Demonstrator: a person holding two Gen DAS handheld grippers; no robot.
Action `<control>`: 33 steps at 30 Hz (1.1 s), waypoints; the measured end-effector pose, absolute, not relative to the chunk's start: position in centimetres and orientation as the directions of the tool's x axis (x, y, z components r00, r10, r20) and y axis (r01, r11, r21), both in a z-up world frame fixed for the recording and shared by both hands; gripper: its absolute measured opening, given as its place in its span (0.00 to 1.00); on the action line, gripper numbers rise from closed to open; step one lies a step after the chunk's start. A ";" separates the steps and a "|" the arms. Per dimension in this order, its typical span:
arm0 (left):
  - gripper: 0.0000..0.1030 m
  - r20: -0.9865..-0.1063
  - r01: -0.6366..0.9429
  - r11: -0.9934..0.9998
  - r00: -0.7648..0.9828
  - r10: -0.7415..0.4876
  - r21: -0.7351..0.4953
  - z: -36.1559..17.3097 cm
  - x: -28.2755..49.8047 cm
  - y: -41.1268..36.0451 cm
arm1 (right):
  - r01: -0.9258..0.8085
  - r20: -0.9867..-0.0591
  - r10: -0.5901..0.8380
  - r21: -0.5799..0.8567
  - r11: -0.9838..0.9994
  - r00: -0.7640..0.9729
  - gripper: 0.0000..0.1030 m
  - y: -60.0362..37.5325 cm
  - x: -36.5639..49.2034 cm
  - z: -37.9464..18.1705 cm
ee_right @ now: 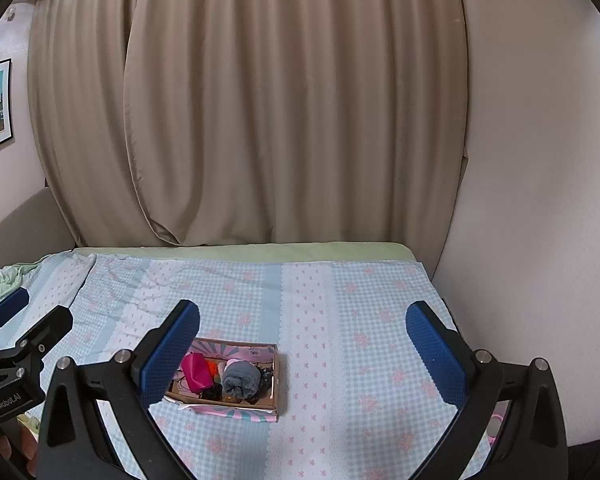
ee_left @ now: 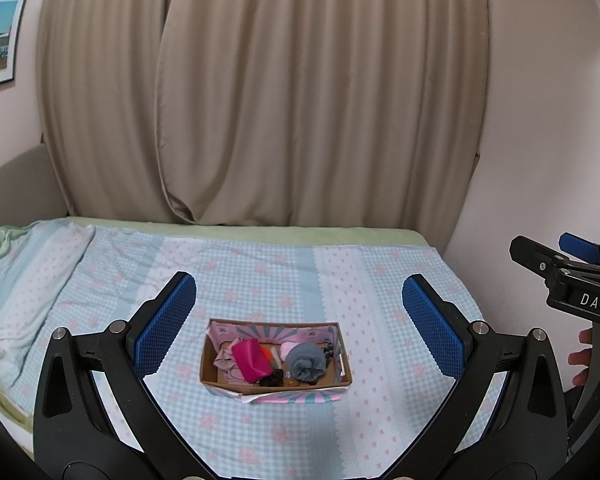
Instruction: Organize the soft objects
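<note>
Shallow cardboard box [ee_left: 275, 382] on checked blue bedsheet [ee_left: 380, 280], holding rolled grey-blue cloth [ee_left: 308, 362] beside magenta fabric pouch [ee_left: 252, 364]; left gripper [ee_left: 300, 328] and right gripper [ee_right: 304, 354] both spread wide, empty, above bed

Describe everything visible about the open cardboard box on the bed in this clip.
The shallow, open-topped rectangular cardboard box looks brown inside, with pink-and-teal sunburst print on its outer front wall and inner back wall. It sits flat on the blue-and-pink checked bedsheet, roughly mid-bed. Inside lie a rolled grey-blue cloth at right, a magenta fabric piece left of it, plus pale pink, orange and black soft items, too small to identify. A white flap or paper edge pokes out at the front bottom. Neither gripper touches it.
</note>
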State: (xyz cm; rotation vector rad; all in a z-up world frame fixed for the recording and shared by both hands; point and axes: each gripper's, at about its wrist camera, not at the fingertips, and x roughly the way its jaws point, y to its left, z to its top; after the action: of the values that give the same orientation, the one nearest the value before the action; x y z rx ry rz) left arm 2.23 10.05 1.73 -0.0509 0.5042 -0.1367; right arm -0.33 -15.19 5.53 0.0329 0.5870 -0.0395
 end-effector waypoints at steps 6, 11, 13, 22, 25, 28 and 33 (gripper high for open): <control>1.00 -0.475 0.120 0.989 0.868 -0.146 -0.084 1.8 2.3 10.3 | 0.048 -0.553 -0.030 0.018 0.999 0.833 1.00 -15.2 -0.3 5.6; 1.00 -0.470 0.124 0.989 0.870 -0.147 -0.080 1.8 2.1 10.4 | 0.050 -0.552 -0.033 0.017 0.999 0.833 1.00 -15.1 -0.1 5.6; 1.00 -0.470 0.124 0.989 0.871 -0.146 -0.078 1.8 2.1 10.4 | 0.049 -0.552 -0.031 0.017 0.999 0.833 1.00 -15.1 -0.1 5.5; 1.00 -0.465 0.121 0.990 0.874 -0.141 -0.074 1.6 2.2 10.6 | 0.049 -0.552 -0.031 0.017 0.999 0.833 1.00 -15.0 -0.1 5.5; 1.00 -0.465 0.122 0.990 0.874 -0.143 -0.076 1.6 2.3 10.6 | 0.050 -0.552 -0.033 0.016 0.999 0.833 1.00 -14.9 -0.1 5.5; 1.00 -0.465 0.121 0.990 0.874 -0.141 -0.073 1.6 2.3 10.7 | 0.050 -0.553 -0.032 0.017 0.999 0.833 1.00 -14.8 -0.1 5.4; 1.00 -0.457 0.113 0.991 0.879 -0.136 -0.077 1.5 2.3 11.0 | 0.049 -0.552 -0.034 0.013 0.999 0.833 1.00 -14.4 0.3 5.4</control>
State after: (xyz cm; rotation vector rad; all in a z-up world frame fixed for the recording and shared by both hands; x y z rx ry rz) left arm 2.26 10.97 1.54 -0.0490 0.4796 -0.1296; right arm 0.28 -14.44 5.44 0.0275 0.5845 -0.0440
